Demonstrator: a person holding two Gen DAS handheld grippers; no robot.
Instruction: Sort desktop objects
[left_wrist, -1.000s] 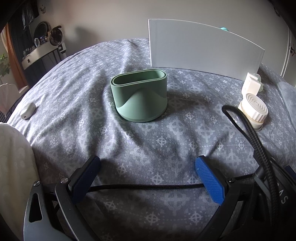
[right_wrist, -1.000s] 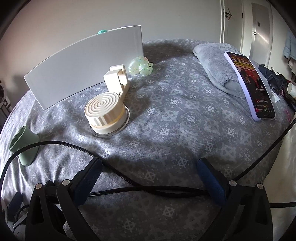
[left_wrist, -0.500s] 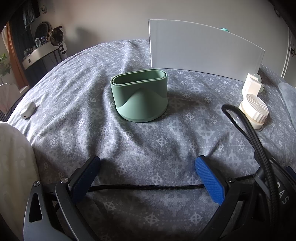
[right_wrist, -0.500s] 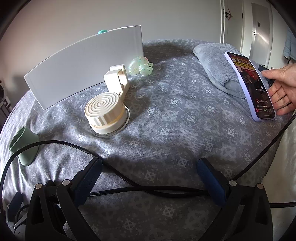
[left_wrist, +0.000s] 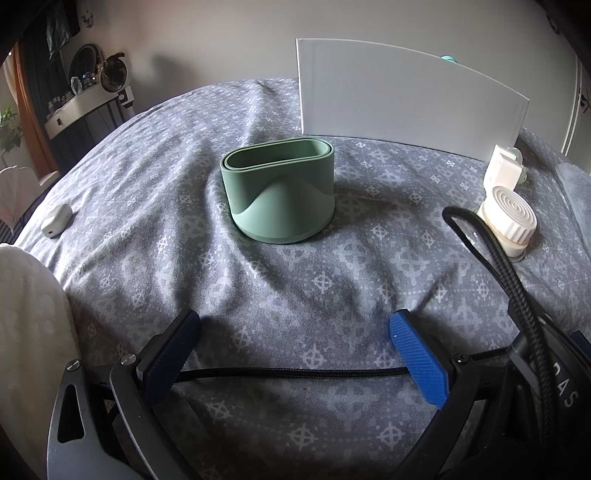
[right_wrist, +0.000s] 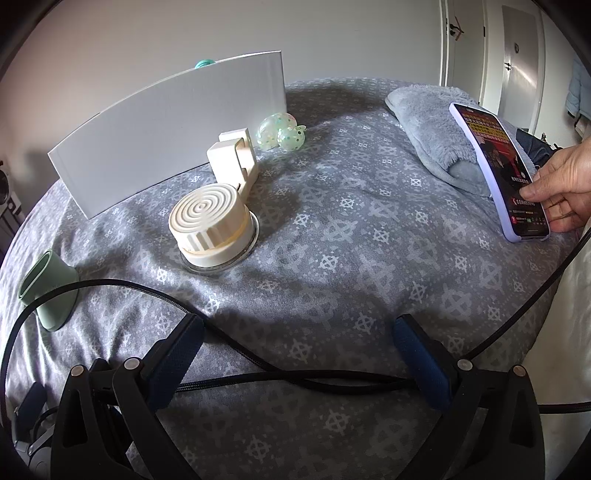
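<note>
A green oval holder (left_wrist: 279, 194) stands on the grey patterned bedspread (left_wrist: 258, 280), straight ahead of my open, empty left gripper (left_wrist: 293, 332); it also shows at the left edge of the right wrist view (right_wrist: 46, 290). A cream round ribbed knob (right_wrist: 212, 225) on a clear base, a cream bracket (right_wrist: 234, 160) and two speckled green toys (right_wrist: 282, 136) lie ahead-left of my open, empty right gripper (right_wrist: 297, 336). A bare hand (right_wrist: 563, 188) touches a phone (right_wrist: 500, 166) with a lit screen at the far right. The knob shows in the left wrist view (left_wrist: 511, 218).
A white curved board (right_wrist: 177, 129) stands upright behind the objects. A grey fluffy cushion (right_wrist: 432, 129) props the phone. Black cables (right_wrist: 258, 376) run across the bedspread in front of both grippers. A small white case (left_wrist: 55, 219) lies far left. A cream pillow (left_wrist: 26, 314) is at my left.
A bare hand came in from the right edge of the right wrist view and now rests its fingers on the phone. Both grippers have stayed still.
</note>
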